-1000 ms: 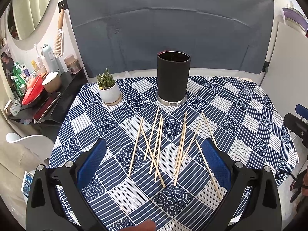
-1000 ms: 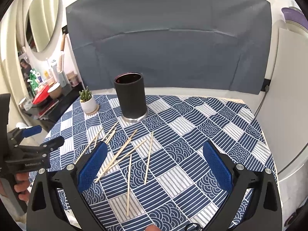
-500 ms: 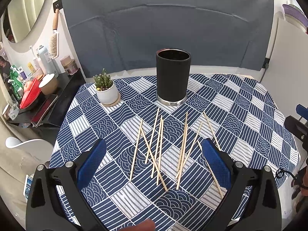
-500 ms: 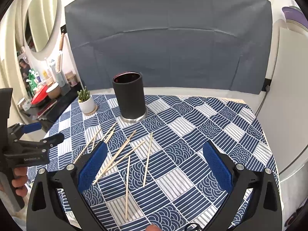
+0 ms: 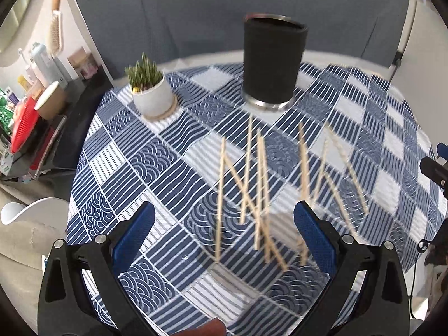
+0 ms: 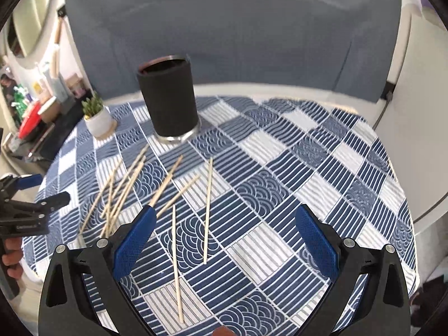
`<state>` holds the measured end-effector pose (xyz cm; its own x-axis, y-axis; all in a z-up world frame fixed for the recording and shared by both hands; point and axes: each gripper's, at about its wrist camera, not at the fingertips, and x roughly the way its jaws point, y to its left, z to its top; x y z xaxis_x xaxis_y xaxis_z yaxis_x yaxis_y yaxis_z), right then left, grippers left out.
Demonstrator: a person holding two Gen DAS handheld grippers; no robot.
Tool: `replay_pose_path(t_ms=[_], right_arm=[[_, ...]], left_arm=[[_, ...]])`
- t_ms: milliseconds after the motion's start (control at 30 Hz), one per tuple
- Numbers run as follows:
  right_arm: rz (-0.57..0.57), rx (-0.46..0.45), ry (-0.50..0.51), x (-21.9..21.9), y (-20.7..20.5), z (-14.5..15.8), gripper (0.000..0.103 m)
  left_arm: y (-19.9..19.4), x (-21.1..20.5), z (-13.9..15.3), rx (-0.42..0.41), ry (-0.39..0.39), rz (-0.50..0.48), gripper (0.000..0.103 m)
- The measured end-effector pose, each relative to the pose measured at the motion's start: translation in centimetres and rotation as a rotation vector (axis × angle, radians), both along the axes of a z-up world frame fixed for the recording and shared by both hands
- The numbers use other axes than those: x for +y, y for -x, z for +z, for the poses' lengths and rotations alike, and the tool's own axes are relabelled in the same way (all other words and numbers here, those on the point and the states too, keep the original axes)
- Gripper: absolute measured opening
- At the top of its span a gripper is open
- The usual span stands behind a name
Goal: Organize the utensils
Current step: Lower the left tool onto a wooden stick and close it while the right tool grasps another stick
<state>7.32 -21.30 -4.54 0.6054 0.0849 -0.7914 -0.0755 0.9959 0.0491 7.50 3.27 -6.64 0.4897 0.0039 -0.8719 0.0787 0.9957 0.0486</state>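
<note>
Several wooden chopsticks [image 5: 260, 184] [image 6: 207, 210] lie scattered flat on a round table with a blue-and-white patterned cloth [image 5: 156, 168] [image 6: 322, 168]. Behind them stands an upright black cylindrical holder [image 5: 273, 61] [image 6: 169, 98] with a metal base. My left gripper [image 5: 224, 232] hangs open above the near ends of the chopsticks, nothing between its blue pads. My right gripper [image 6: 224, 235] is open too, over two separate chopsticks at the right of the pile. The left gripper [image 6: 30, 204] also shows at the left edge of the right wrist view.
A small cactus in a white pot [image 5: 151, 92] [image 6: 98, 117] sits on a coaster left of the holder. A dark side shelf [image 5: 42, 128] with bottles, a cup and a red item stands left of the table. A grey cloth backdrop [image 6: 224, 33] hangs behind.
Both grippers have moved forward and down toward the table; the chopsticks and holder appear larger and closer. The left wrist view is blurred from motion. Nothing was grasped.
</note>
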Motion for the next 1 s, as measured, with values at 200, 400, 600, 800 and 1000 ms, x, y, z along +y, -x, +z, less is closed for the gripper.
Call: replay_pose_path(t_ms=[200,400,600,800,1000], right_arm=[[0.022,0.148,0.016,1.2,-4.3,-5.8,0.095],[-0.019,0.338,0.052,1.4,-8.9,-10.6,0.095],[-0.032,0.404,0.099,2.0,-10.6,-12.6,0.095],[0.003,0.462,0.053,1.8,-11.4,-13.0,0.097],[0.002,0.49,0.057,1.9,-11.7,-13.1,0.097]], left_arm=[[-3.6,2.3,-4.9,0.089,-0.064,-0.029,0.097],[-7.3,2.9,-8.2,0.197,-0.086,-0.068,0.097],[-9.3,3.6,-10.0,0.238,-0.032,-0.134,0.099],[-10.9,4.1,-10.0,0.226,-0.018,-0.178,0.099],[-11.6,4.5,-10.5,0.146,-0.021,-0.194,0.099]])
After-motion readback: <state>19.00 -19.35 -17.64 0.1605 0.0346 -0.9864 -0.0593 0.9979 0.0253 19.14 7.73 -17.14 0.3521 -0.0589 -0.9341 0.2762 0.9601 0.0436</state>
